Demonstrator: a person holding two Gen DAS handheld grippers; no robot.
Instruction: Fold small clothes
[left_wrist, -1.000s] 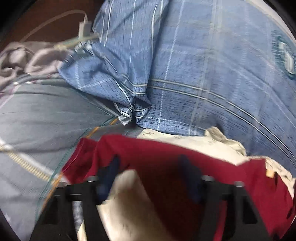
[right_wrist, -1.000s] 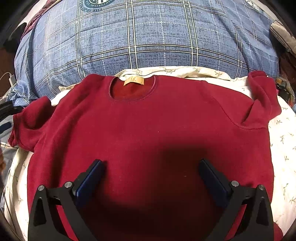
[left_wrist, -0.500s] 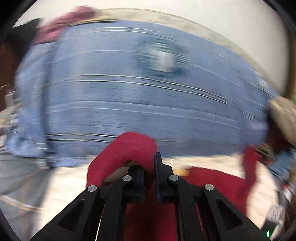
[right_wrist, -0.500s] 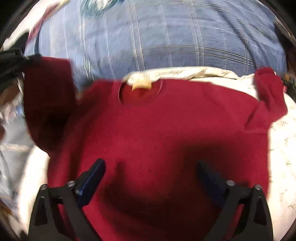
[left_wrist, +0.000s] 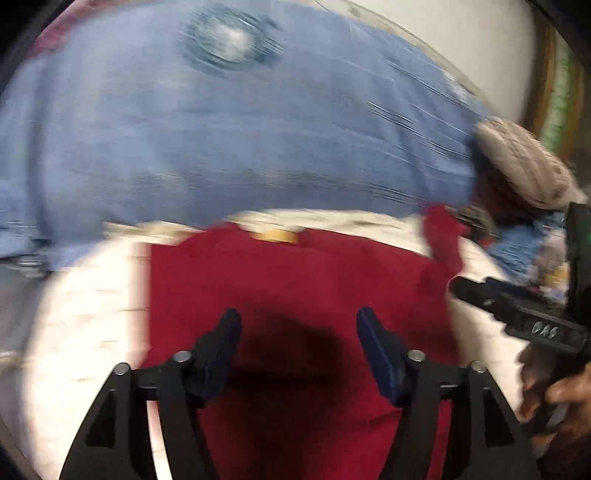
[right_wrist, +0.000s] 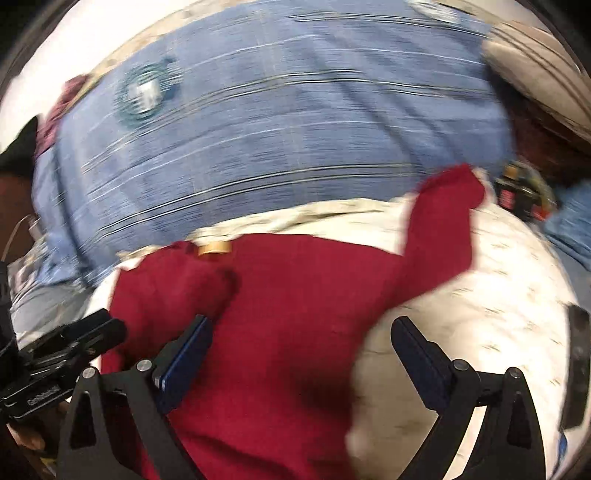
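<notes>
One red shirt (right_wrist: 288, 314), one tan neck label (right_wrist: 214, 247), two grippers, one blue plaid pillow (right_wrist: 280, 129), one cream sheet (right_wrist: 480, 295). Both views are blurred, so fine detail is lost.

The shirt is soft, matte knit and lies flat on the cream sheet, collar toward the pillow. In the right view its left sleeve is folded in over the chest, leaving a straight left edge; the right sleeve (right_wrist: 443, 221) is spread out, angled up toward the pillow. The sheet is pale with small dark sprigs. The pillow is puffy, with thin light and dark lines and one round badge (right_wrist: 147, 92).

My left gripper (left_wrist: 297, 332) has just been opening; its jaws stand apart over the shirt's middle with nothing pinched between them, released. Blue pads (left_wrist: 373, 347), black frame. My right gripper (right_wrist: 299, 339) is spread wide too, empty, one finger over the shirt and the other over bare sheet.

In the left view the right gripper's black body and a hand (left_wrist: 554, 391) show at the right edge. In the right view the left gripper's body sits at the lower left.

Open room: bare sheet on both sides of the shirt. Clutter at the far right past the sleeve, too blurred to name. A grey-beige cushion (right_wrist: 535, 66) sits at the upper right corner.
</notes>
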